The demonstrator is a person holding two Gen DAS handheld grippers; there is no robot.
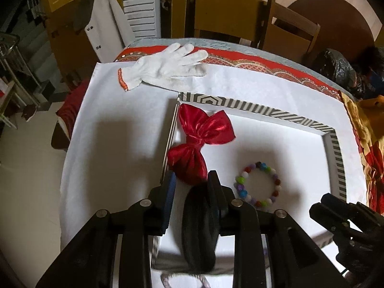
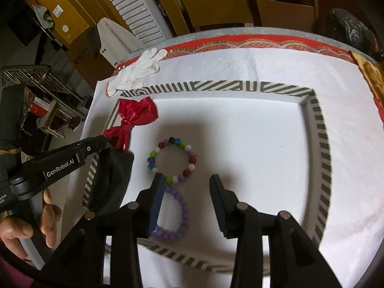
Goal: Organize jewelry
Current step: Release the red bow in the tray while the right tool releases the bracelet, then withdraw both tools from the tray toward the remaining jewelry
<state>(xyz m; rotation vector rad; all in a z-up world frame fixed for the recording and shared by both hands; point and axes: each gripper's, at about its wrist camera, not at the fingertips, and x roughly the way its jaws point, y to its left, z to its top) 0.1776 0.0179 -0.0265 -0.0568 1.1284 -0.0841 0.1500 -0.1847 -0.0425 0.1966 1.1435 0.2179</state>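
Observation:
A white tray with a striped rim (image 1: 276, 112) (image 2: 321, 144) lies on the white cloth. In it are a red satin bow (image 1: 201, 134) (image 2: 134, 117), a multicoloured bead bracelet (image 1: 260, 184) (image 2: 171, 159) and a purple bead bracelet (image 2: 177, 213). My left gripper (image 1: 192, 180) (image 2: 105, 141) hangs over the tray's left side, just short of the bow, with a black furry piece (image 1: 199, 225) (image 2: 110, 180) between its jaws. My right gripper (image 2: 187, 180) is open and empty above the purple bracelet, its left finger (image 2: 157, 199) beside both bracelets.
A white glove (image 1: 165, 69) (image 2: 139, 72) lies on the cloth beyond the tray's far left corner. A red patterned cloth (image 1: 264, 64) edges the far side. Wooden chairs (image 1: 288, 28) stand behind. The table's left edge (image 1: 64, 158) drops to the floor.

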